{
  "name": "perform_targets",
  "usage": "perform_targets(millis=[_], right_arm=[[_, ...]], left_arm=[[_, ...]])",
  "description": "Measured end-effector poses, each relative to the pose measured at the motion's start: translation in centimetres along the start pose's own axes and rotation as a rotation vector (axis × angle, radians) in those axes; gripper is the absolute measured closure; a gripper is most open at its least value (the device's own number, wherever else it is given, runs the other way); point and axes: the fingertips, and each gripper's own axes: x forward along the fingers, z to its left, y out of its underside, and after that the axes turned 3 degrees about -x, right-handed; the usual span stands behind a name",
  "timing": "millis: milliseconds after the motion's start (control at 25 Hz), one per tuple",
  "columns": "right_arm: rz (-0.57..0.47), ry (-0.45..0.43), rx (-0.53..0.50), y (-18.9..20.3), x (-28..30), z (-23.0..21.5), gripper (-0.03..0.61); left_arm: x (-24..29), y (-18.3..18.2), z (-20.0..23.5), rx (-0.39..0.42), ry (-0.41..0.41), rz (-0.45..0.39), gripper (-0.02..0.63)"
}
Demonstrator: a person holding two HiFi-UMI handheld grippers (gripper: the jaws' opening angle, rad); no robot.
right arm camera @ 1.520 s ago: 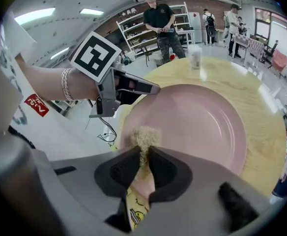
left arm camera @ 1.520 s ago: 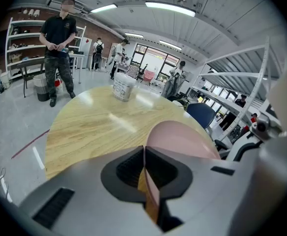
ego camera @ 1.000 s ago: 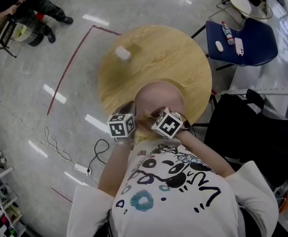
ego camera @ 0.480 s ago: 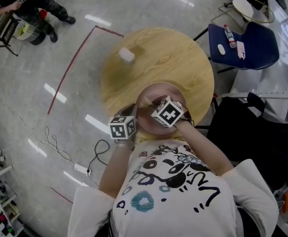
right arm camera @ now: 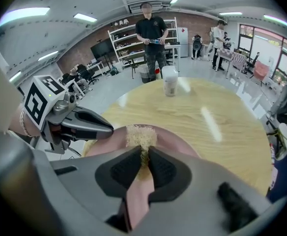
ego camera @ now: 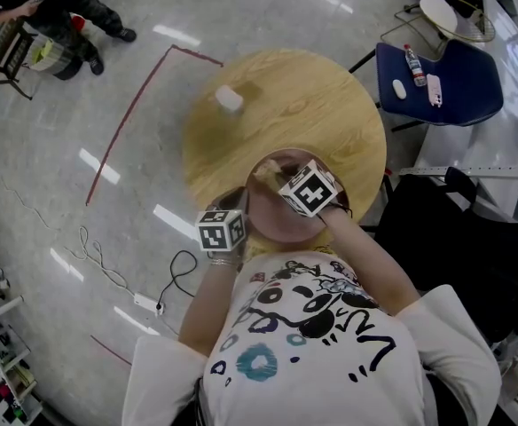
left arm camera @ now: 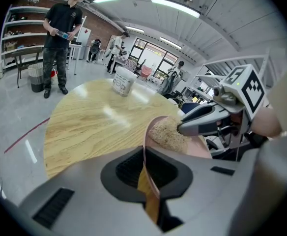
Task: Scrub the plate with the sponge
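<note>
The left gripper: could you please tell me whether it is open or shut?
Shut on the plate: the left gripper has its jaws closed on the pink rim, which runs edge-on between them.

Beyond the plate [ego camera: 272,222], most of the round table [ego camera: 330,105] lay bare and open to us, with only a white cup [ego camera: 229,98] standing well beyond the plate toward its far left. The left gripper [left arm camera: 146,165] was clamped on the plate's near-left rim and blocked that side, and our own body [ego camera: 312,344] closed off the side nearest us. Just right of the plate, off the table's edge, black furniture [ego camera: 459,242] crowded the way, and a blue chair [ego camera: 450,82] stood well beyond the plate to the far right.
</note>
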Motion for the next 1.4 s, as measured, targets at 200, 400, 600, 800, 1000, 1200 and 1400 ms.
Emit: perform_targets(millis=[200,400,600,800,1000,1200,1400], right_arm=[[-0.015,0.065,-0.004,0.7,-2.2,-1.0,0.518],[0.001,0.008,-0.026,1.8,-3.0,1.6,0.518],[0.033,-0.036,-0.045,3.1,-1.5,3.4,0.518],[0.035,-0.019,-0.04,3.1,-0.9,1.9,0.518],[0.029,0.004,-0.034,2.6,-1.2,1.4,0.522],[0.022,0.035,-0.018,2.3,-1.5,0.0,0.523],[0.023,0.076,0.019,3.4,-2.3,-2.2,0.523]], left_arm=[[-0.1,0.1,-0.1,-0.007,0.0,-0.006,0.588],[-0.6,0.0,0.1,-0.007,-0.006,-0.013,0.588],[-0.2,0.0,-0.1,0.007,-0.013,-0.024,0.588],[-0.3,-0.1,0.0,0.013,-0.014,-0.022,0.588],[-0.3,0.0,0.0,0.016,-0.013,-0.023,0.588],[-0.5,0.0,0.2,0.002,-0.011,-0.022,0.588],[-0.5,0.0,0.2,-0.008,-0.015,-0.029,0.588]])
